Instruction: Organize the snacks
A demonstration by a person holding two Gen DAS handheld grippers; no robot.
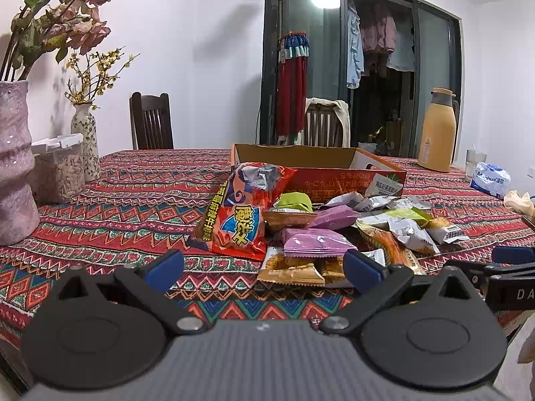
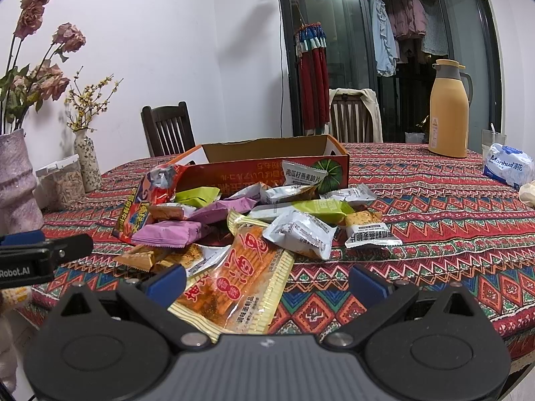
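A pile of snack packets lies on the patterned tablecloth in front of an open orange cardboard box [image 1: 378,163] [image 2: 267,167]. The pile holds a big red chip bag [image 1: 240,214] [image 2: 147,204], purple packets [image 1: 314,242] [image 2: 167,232], green packets [image 1: 294,200] [image 2: 317,209], white-grey packets [image 2: 301,234] and a long orange-yellow packet [image 2: 240,284]. My left gripper [image 1: 264,269] is open and empty, just short of a gold packet [image 1: 291,269]. My right gripper [image 2: 267,282] is open, with the orange-yellow packet lying between its fingers.
A pink vase [image 1: 13,167], a clear lidded container [image 1: 60,170] and a small flowered vase [image 1: 87,140] stand at the left. A yellow thermos [image 2: 449,110], a glass and a white tissue pack [image 2: 508,165] stand at the right. Two chairs are behind the table.
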